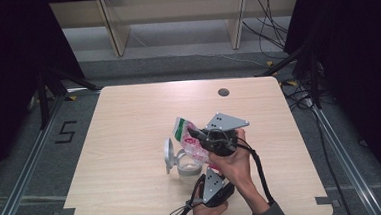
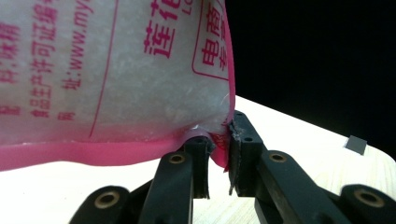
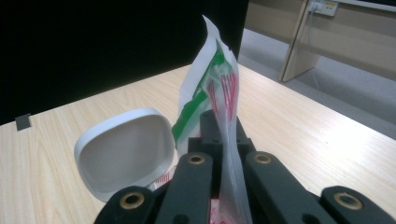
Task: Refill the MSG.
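Right claw (image 3: 223, 140) pinching bag (image 3: 210, 88), jaws closed

Recording lab, wooden counter (image 1: 130, 141) between metal floor rails (image 1: 27, 170), black curtains (image 1: 10, 58), loose cables (image 1: 269, 27), floor marking (image 1: 65, 131)

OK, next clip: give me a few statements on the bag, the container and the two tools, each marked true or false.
1. Both tools grip the same plastic bag. True: the left tool pinches its pink sealed edge, and the right tool is shut on its thin film.
2. The white container has its hinged lid closed. False: the lid stands open.
3. The bag lies flat on the table. False: it is held up above the container.
4. The bag carries pink print and a green stripe. True.
5. The right tool rests on the table far from the bag. False: it clamps the bag.
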